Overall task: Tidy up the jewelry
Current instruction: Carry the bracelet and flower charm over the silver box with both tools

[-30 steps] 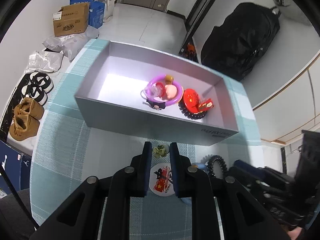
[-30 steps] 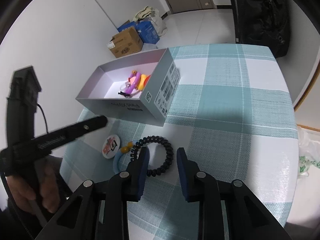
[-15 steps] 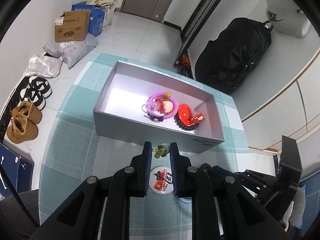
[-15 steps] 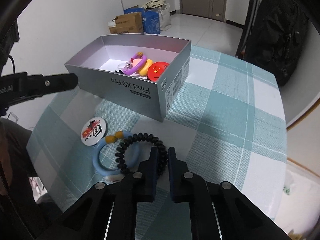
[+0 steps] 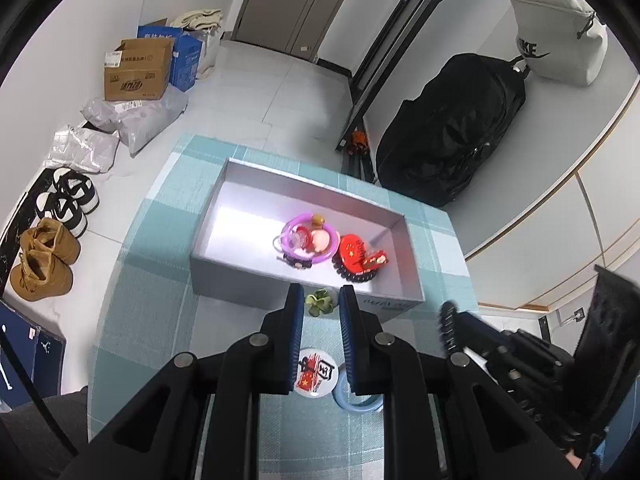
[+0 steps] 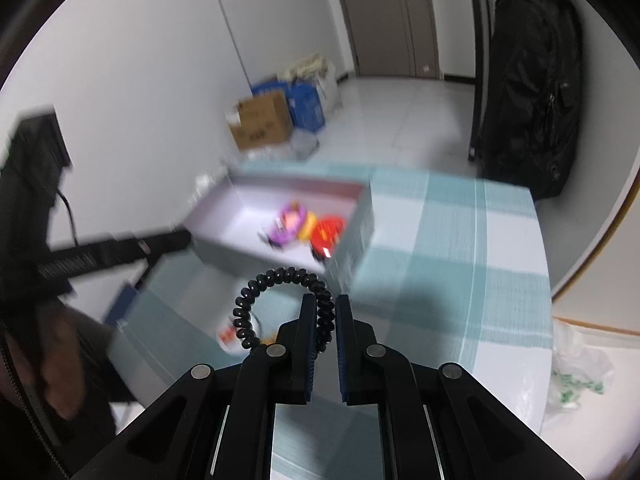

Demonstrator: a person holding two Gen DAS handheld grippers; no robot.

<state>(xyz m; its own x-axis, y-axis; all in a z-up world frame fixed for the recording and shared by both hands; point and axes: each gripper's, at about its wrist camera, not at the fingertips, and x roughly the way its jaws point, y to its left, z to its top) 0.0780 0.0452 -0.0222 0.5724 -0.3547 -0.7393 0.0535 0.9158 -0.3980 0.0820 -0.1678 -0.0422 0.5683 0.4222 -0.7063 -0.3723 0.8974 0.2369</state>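
Observation:
My left gripper (image 5: 321, 300) is shut on a small green clover-shaped trinket (image 5: 319, 306), held above the table just in front of the grey box (image 5: 248, 280). Inside the box lie a purple bangle (image 5: 289, 229), a red badge (image 5: 352, 249) and a black bead bracelet (image 5: 352, 277). A round badge (image 5: 316, 372) and a blue bangle (image 5: 356, 403) rest on the checked tablecloth under my left fingers. My right gripper (image 6: 323, 312) is shut on a black spiral coil band (image 6: 276, 277), which hangs in the air. The box (image 6: 360, 220) lies beyond it, blurred.
The round table has a teal checked cloth (image 6: 452, 240), and its edge curves close on the right. On the floor stand a black backpack (image 5: 448, 128), a cardboard box (image 5: 136, 70) and shoes (image 5: 44, 260). A plastic bag (image 6: 576, 372) lies at the right table edge.
My right gripper closed on the black coil band and lifted it off the table. My left gripper rose a little with the green trinket, and the box now looks farther away.

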